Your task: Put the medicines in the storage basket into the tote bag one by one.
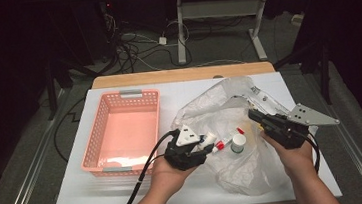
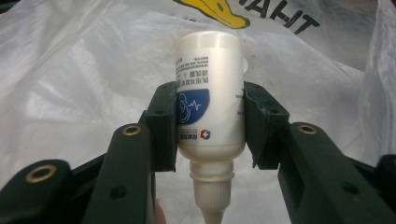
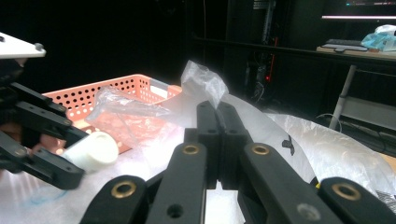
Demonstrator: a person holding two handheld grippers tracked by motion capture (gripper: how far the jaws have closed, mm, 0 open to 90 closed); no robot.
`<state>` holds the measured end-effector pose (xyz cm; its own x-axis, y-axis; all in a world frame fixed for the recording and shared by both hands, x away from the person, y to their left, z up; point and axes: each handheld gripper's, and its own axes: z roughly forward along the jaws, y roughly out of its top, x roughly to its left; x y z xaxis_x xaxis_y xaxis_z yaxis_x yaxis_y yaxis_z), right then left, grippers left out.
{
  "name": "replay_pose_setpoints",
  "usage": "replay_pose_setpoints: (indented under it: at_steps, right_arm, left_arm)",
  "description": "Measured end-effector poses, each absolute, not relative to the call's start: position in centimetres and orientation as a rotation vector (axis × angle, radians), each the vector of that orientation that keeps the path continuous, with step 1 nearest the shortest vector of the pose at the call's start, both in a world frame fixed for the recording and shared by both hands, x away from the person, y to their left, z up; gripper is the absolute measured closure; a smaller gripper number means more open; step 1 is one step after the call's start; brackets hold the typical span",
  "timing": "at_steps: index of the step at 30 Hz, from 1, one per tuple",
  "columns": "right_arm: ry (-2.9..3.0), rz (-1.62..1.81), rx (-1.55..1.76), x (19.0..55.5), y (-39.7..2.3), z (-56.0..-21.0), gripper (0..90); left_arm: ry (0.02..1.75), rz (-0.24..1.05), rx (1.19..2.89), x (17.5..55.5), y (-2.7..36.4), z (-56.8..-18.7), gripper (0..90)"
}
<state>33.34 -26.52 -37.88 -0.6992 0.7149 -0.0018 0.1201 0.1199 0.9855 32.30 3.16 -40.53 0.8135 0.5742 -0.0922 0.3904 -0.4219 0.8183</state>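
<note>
My left gripper [image 1: 204, 143] is shut on a small white dropper bottle [image 1: 209, 140] and holds it just off the left edge of a crumpled white plastic bag [image 1: 220, 111]. In the left gripper view the bottle [image 2: 210, 60] sits between the pads [image 2: 163, 126], blue label up and nozzle toward the camera. My right gripper [image 1: 252, 114] is shut on a fold of the bag at its right side. In the right gripper view the jaws [image 3: 217, 106] pinch thin film of the bag [image 3: 201, 79], and the left gripper [image 3: 78, 157] with the bottle [image 3: 93, 150] is at left.
A pink perforated basket [image 1: 118, 100] stands empty on the white tabletop [image 1: 102, 195], left of the bag. On the bag lie a tube with a red cap [image 1: 225, 141] and a small white jar [image 1: 238, 142]. Cables trail from both grippers toward the front edge.
</note>
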Motion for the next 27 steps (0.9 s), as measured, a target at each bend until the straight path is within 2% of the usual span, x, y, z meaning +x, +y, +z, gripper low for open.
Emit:
replay_pose_setpoints:
  at_steps: [5,16,21,27]
  right_arm:
    - [1.921,1.621,0.802,33.3,-26.5,-37.8,90.0]
    - [1.920,1.630,0.797,33.5,-26.3,-37.8,90.0]
    - [1.920,1.629,0.805,33.5,-26.4,-37.8,90.0]
    - [1.910,1.633,0.810,33.5,-26.7,-37.8,90.0]
  left_arm:
    - [0.698,0.295,2.099,33.5,1.2,-41.3,57.9]
    - [0.736,0.261,2.096,36.7,-2.2,-43.7,57.8]
    - [0.731,0.322,2.124,38.3,-3.7,-44.4,57.8]
    - [0.786,0.324,2.130,40.3,-4.6,-45.6,57.7]
